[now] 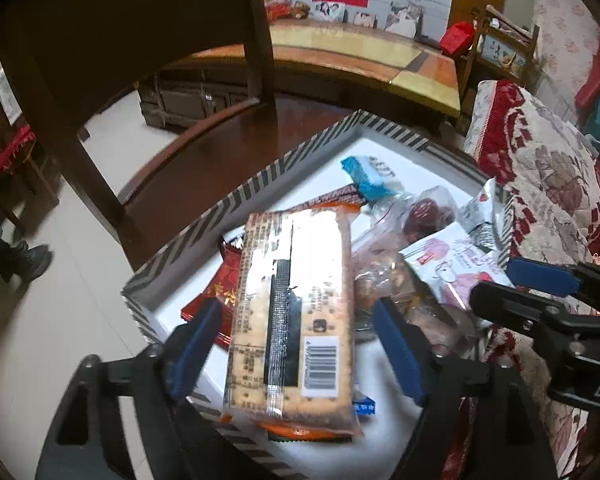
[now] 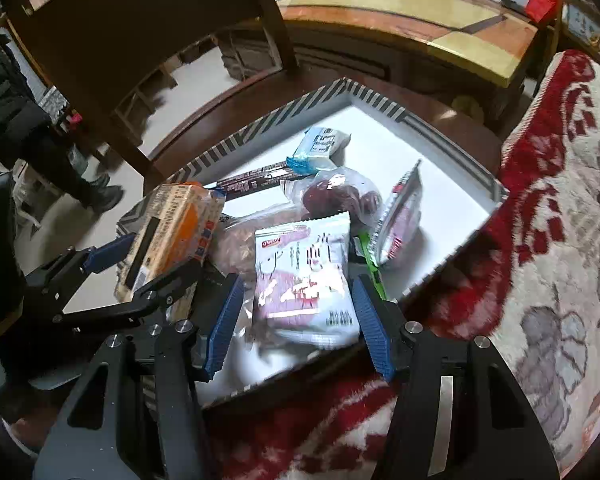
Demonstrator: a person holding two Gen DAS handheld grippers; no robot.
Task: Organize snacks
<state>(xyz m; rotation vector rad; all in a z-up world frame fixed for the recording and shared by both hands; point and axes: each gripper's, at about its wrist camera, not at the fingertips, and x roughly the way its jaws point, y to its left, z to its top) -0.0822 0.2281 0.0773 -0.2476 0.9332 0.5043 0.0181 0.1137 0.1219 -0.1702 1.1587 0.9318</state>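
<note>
Over the striped box (image 1: 204, 216) of snacks, the left gripper (image 1: 300, 344) gapes around a cracker pack (image 1: 296, 300), untouched, while the right gripper (image 2: 296, 324) straddles a pink-and-white pouch (image 2: 306, 276), pads just clear.

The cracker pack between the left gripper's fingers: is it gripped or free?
Free. The cracker pack lies between the open left gripper, with visible gaps at both blue pads.

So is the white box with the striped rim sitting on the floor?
No, the white box with the striped rim rests on the dark wooden chair seat, above the pale floor.
</note>
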